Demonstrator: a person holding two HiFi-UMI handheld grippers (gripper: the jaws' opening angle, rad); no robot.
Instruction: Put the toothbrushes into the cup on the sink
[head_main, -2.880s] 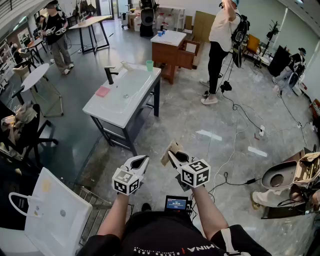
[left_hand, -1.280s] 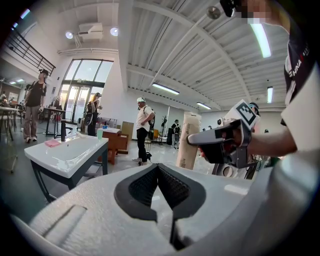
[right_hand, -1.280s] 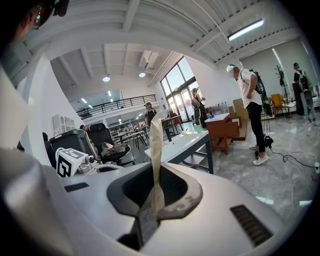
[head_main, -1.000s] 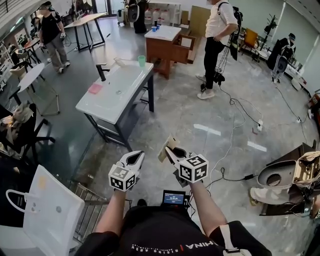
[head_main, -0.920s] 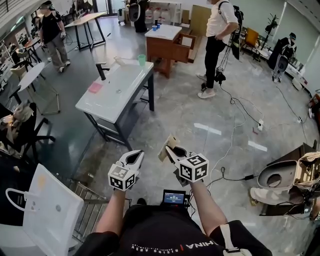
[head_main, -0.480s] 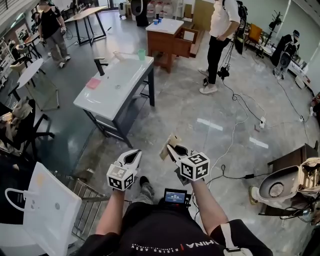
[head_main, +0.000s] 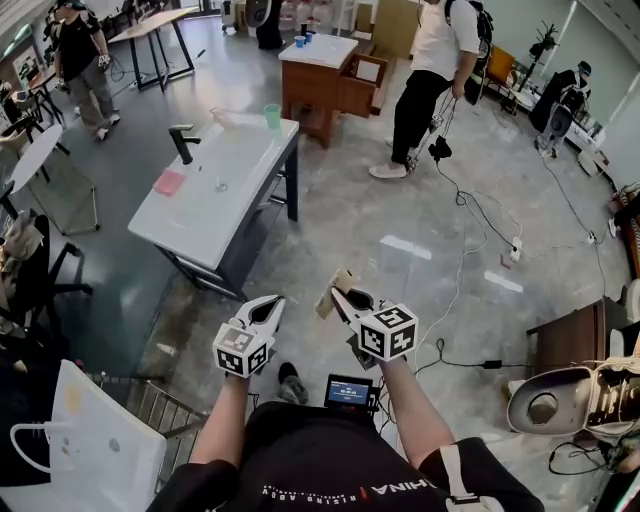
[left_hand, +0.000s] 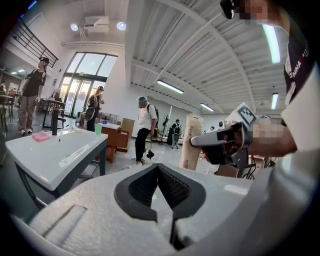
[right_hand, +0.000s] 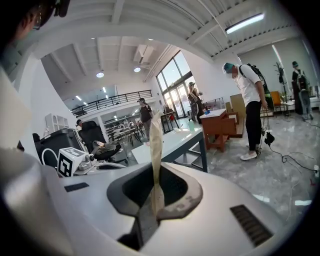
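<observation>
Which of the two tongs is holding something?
The right tongs: they are shut on a flat tan packet that sticks out past their tips. The left tongs are shut with nothing between them.

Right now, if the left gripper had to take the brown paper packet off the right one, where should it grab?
Probably the free upper end of the brown paper packet, above where the right gripper pinches its lower part. It's flat, thin and roughly upright, so the left gripper should come down over the top edge and close across the broad faces.
</observation>
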